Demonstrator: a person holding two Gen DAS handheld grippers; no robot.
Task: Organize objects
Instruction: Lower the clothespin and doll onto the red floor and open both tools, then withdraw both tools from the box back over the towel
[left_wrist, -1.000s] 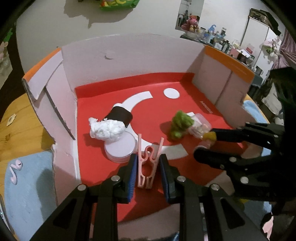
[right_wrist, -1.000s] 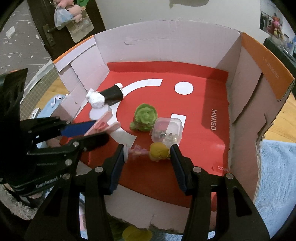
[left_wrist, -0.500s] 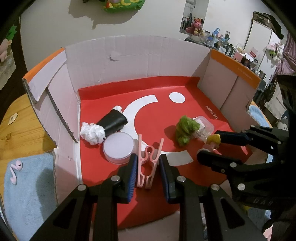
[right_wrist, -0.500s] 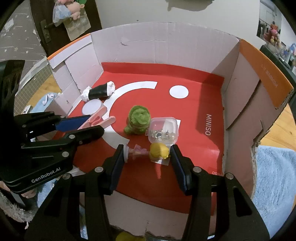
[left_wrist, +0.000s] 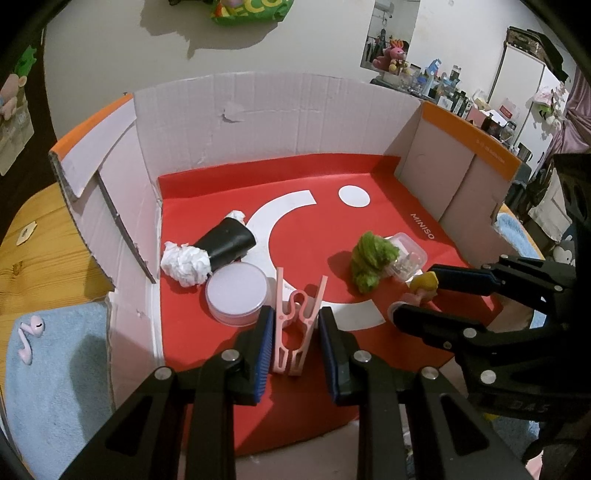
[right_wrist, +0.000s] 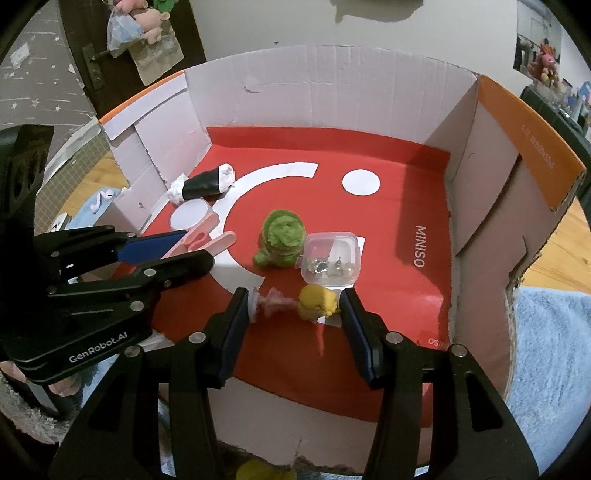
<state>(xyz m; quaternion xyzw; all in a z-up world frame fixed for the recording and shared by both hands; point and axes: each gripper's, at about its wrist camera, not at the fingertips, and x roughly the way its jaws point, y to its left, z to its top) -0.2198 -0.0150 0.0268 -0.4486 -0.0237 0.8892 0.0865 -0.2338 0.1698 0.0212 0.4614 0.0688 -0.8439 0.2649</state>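
Currently left hand-held gripper (left_wrist: 295, 332) pinches the pink clothes peg (left_wrist: 297, 325) and right hand-held gripper (right_wrist: 295, 306) holds the yellow-haired doll (right_wrist: 295, 301) lengthwise, both low over the red box floor (right_wrist: 388, 206); set each down flat in bare space before releasing, clear of the clear case (right_wrist: 330, 256)

Left hand-held gripper (left_wrist: 295, 332) clamped, right hand-held gripper (right_wrist: 293, 308) clamped, both angled downward

Pale wall (left_wrist: 314, 40) behind; wooden desk (left_wrist: 40, 236) with blue towel (left_wrist: 55, 387); cluttered shelf (left_wrist: 443, 88) and white cabinet (left_wrist: 524, 85) at far right; dark door (right_wrist: 88, 51) at left.
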